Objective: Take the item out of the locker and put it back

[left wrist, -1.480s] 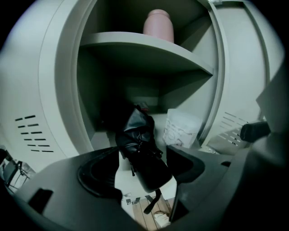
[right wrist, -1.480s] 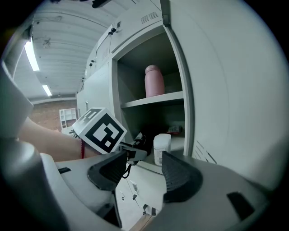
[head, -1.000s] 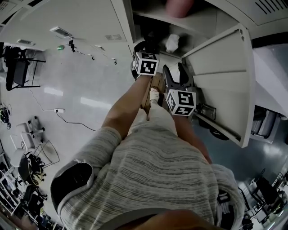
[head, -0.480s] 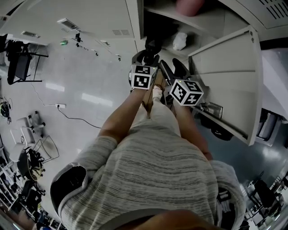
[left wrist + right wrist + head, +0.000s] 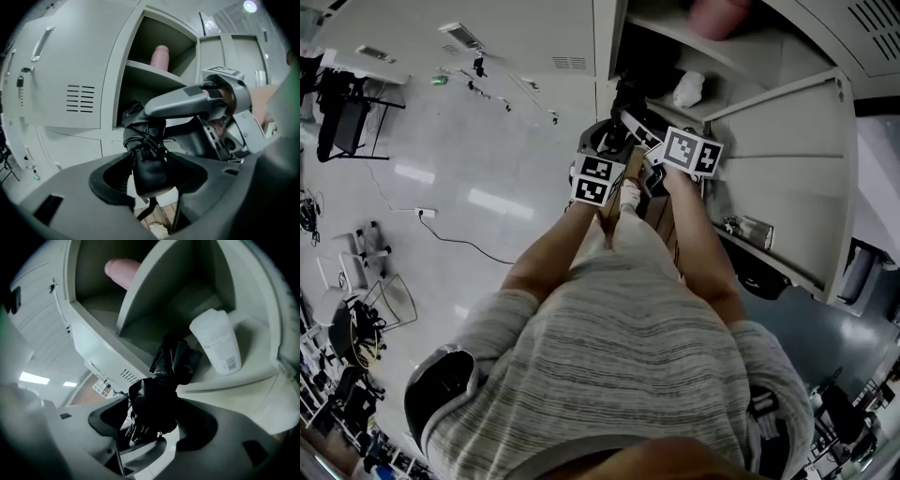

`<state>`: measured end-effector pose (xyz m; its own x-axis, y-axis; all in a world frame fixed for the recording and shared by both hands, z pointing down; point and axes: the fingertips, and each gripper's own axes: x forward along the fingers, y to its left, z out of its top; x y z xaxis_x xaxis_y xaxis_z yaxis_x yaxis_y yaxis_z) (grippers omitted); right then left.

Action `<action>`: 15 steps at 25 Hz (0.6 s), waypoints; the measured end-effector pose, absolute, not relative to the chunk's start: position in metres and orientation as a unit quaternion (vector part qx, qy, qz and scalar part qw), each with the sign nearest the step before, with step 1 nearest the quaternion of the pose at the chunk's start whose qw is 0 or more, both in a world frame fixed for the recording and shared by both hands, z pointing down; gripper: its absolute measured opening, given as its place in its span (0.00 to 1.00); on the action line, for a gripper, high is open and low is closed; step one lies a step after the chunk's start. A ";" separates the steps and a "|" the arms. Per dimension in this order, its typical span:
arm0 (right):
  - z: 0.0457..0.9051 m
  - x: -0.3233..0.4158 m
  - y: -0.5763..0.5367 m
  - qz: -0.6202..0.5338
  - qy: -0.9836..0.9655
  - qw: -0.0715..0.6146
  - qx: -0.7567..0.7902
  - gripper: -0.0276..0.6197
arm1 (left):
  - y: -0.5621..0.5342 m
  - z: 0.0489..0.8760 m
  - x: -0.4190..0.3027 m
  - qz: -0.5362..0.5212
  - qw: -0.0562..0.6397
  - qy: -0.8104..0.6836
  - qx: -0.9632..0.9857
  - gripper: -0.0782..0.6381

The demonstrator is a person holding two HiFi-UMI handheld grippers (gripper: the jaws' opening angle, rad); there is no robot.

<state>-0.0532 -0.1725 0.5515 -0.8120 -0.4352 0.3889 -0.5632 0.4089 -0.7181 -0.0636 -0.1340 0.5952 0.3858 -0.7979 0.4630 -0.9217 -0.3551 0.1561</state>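
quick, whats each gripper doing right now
left gripper: shut on the black bag.
right gripper: open, jaws either side of the same bag.

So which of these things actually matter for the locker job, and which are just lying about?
Part of the job: black bag, held by the left gripper; right gripper, jaws either side of it; open locker.
Just lying about: pink bottle on the shelf; white container below it.
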 end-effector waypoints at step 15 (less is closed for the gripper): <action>0.580 -0.101 -0.178 0.586 -0.790 -0.008 0.178 0.53 | -0.116 0.594 -0.070 0.089 0.222 -0.483 0.842 0.43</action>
